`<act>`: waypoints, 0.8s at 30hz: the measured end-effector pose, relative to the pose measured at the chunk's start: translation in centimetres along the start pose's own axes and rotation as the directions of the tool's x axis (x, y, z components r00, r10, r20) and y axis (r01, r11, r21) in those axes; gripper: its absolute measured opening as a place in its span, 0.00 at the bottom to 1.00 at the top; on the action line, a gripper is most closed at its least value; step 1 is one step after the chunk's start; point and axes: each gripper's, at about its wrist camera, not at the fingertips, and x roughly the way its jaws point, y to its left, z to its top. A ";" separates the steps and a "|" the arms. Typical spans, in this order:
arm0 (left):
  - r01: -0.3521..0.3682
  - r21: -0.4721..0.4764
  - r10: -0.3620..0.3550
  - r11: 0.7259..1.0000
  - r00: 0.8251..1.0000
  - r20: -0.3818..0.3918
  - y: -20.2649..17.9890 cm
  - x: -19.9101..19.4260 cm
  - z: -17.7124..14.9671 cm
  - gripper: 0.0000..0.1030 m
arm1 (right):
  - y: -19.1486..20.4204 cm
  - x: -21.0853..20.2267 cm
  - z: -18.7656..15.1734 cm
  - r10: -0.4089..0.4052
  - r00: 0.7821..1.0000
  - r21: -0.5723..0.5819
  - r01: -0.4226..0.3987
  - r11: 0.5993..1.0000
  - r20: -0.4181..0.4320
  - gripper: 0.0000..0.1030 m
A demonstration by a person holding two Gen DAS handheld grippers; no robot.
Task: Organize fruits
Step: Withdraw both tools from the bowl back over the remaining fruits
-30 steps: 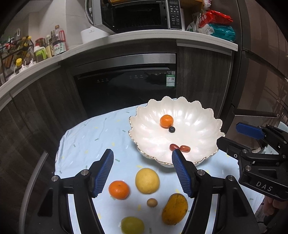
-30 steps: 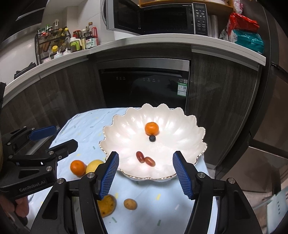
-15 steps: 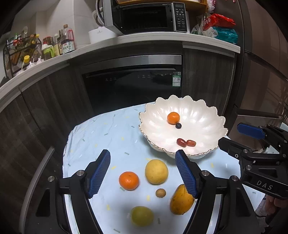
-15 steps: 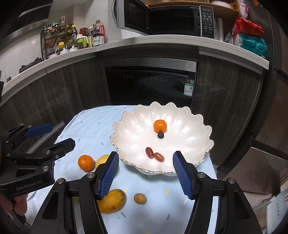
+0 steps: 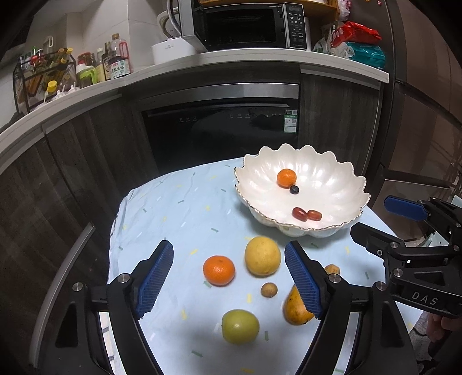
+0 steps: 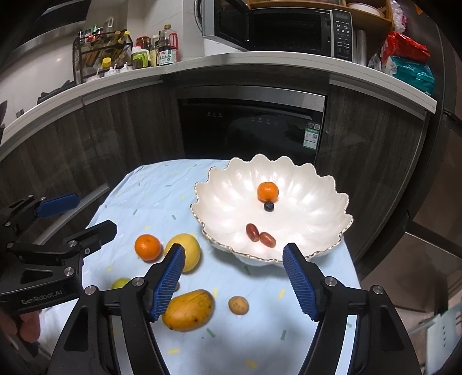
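The left gripper point(image 5: 228, 281) has its jaws opening, already wide, with nothing gripped; its blue ribbed pads point(image 5: 154, 281) hang above the cloth. Seen between them, lower on the table, are a loose mandarin point(image 5: 219, 270) and a yellow round fruit point(image 5: 262, 256) just beside it. A small brown fruit point(image 5: 269, 289) lies nearer the right pad, and a green fruit point(image 5: 240, 326) sits closest to the camera. A mango point(image 5: 296, 310) is partly hidden behind the right pad.

The right gripper point(image 6: 234, 281) likewise has its jaws opening and holds nothing. Its left pad point(image 6: 169, 281) overlaps the yellow round fruit in view; whether it touches cannot be told. Below the jaws lie the mango and a second small brown fruit point(image 6: 238, 305), apart from each other.

Beyond both grippers stands a white scalloped bowl point(image 6: 317, 184) on the light blue tablecloth point(image 5: 179, 207). Inside the bowl are a mandarin in the bowl point(image 6: 268, 191), a blueberry point(image 6: 269, 206) just in front of it, and two red oblong fruits point(image 6: 260, 235) touching each other near the front wall.

Behind the table stands a dark built-in oven point(image 6: 248, 127) under a pale worktop point(image 6: 121, 80), which carries a microwave point(image 6: 277, 27) and a rack of bottles point(image 6: 101, 54).
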 end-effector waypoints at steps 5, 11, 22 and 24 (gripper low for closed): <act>-0.005 -0.003 0.005 1.000 1.000 -0.007 0.4 -0.1 -0.8 0.81 | 0.6 0.2 -0.5 0.002 1.000 -0.013 -0.002 1.000 -0.015 0.70; -0.007 -0.010 0.007 1.000 1.000 -0.028 0.9 0.0 -2.1 0.82 | 1.2 0.5 -1.1 0.004 1.000 -0.029 -0.005 1.000 -0.028 0.72; -0.007 -0.016 0.006 1.000 0.998 -0.067 1.4 0.6 -4.0 0.84 | 2.2 1.2 -2.1 0.010 0.998 -0.058 -0.014 0.998 -0.060 0.73; -0.007 -0.018 0.005 1.000 0.997 -0.072 1.5 0.7 -4.3 0.85 | 2.2 1.4 -2.3 0.015 0.998 -0.058 -0.019 0.998 -0.066 0.73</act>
